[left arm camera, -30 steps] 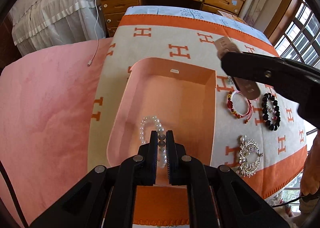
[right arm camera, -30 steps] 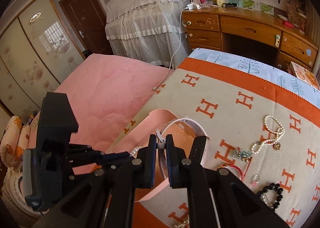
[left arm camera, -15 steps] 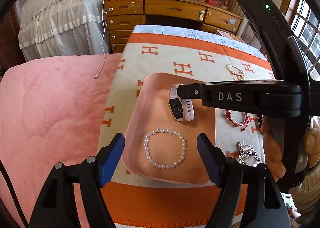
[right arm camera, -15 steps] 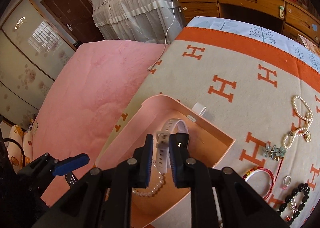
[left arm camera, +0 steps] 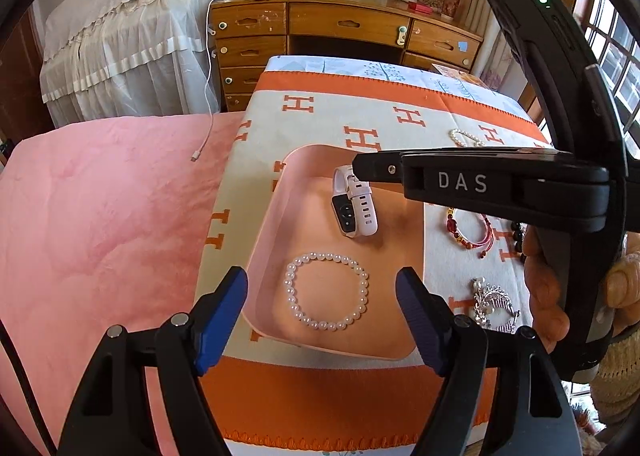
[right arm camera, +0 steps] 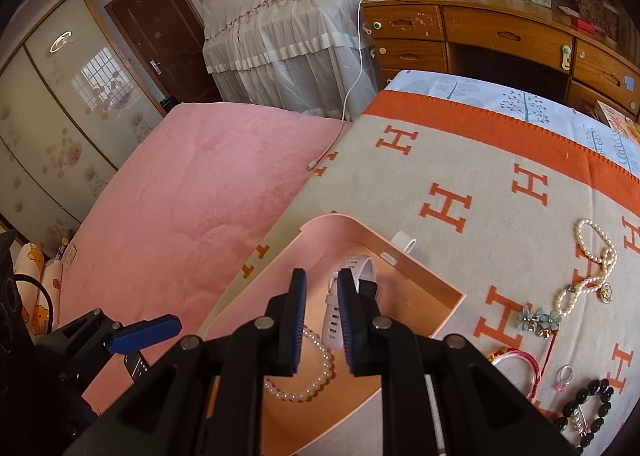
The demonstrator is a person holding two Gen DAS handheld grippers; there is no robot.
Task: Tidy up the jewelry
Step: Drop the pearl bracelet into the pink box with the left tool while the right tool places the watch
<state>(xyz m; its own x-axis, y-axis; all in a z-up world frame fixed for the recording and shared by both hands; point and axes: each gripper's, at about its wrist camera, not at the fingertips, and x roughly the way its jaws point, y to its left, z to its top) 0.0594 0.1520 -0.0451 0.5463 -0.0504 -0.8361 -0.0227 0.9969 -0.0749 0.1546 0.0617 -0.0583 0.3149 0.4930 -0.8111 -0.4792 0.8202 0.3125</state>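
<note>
A pink tray [left arm camera: 260,256] [right arm camera: 440,288] sits on the orange-and-beige H-pattern blanket. A white pearl bracelet [left arm camera: 326,290] [right arm camera: 316,380] and a white smartwatch [left arm camera: 354,206] [right arm camera: 344,296] lie inside it. My left gripper [left arm camera: 322,308] is open and empty, above the tray's near edge. My right gripper [right arm camera: 322,320] is open a little and empty, just above the watch; it also shows in the left wrist view [left arm camera: 360,168]. A red cord bracelet [left arm camera: 468,228] [right arm camera: 520,364], black bead bracelet [right arm camera: 586,402], silver brooch [left arm camera: 494,302], pearl necklace [right arm camera: 592,268], flower earrings [right arm camera: 540,320] and a ring [right arm camera: 565,374] lie right of the tray.
The pink bedspread [left arm camera: 100,236] lies left of the blanket with a white charging cable [left arm camera: 206,96] on it. A wooden desk with drawers [left arm camera: 340,32] stands beyond the bed. A window [left arm camera: 616,56] is at the right. A small white ring-shaped piece [right arm camera: 404,242] lies beside the tray's far rim.
My left gripper let go of the pearl bracelet in the tray and drew back. My right gripper carried the watch into the tray and let it go; its jaws now stand slightly apart.
</note>
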